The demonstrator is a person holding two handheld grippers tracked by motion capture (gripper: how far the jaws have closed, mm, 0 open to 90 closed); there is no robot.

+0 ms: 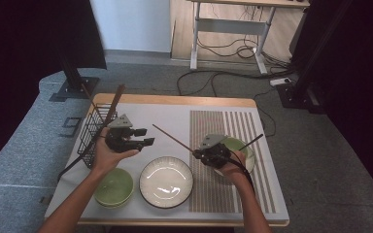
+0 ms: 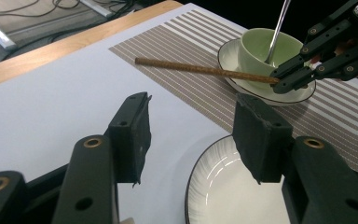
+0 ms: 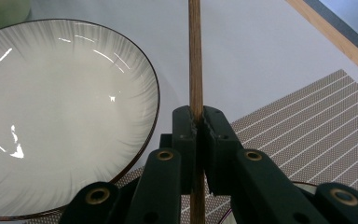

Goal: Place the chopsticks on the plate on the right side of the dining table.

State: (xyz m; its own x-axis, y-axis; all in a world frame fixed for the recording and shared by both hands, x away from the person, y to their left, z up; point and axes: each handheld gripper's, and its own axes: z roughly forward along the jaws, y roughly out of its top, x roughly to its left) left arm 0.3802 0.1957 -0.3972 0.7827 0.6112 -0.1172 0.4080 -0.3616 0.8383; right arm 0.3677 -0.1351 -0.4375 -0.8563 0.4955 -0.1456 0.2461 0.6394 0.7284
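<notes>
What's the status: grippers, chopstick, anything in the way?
Right gripper shut on chopstick, held above the table. Left gripper open, nothing between pads. White plate below; striped placemat beside it.

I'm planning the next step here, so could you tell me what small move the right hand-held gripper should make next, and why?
Probably it should carry the chopstick left toward the wire basket. The right hand-held gripper is shut on the stick's near end and holds it above the table, while the left hand-held gripper stands open and empty beside the basket, where other sticks already stand. Alternatively, a handover to the left gripper looks possible.
</notes>
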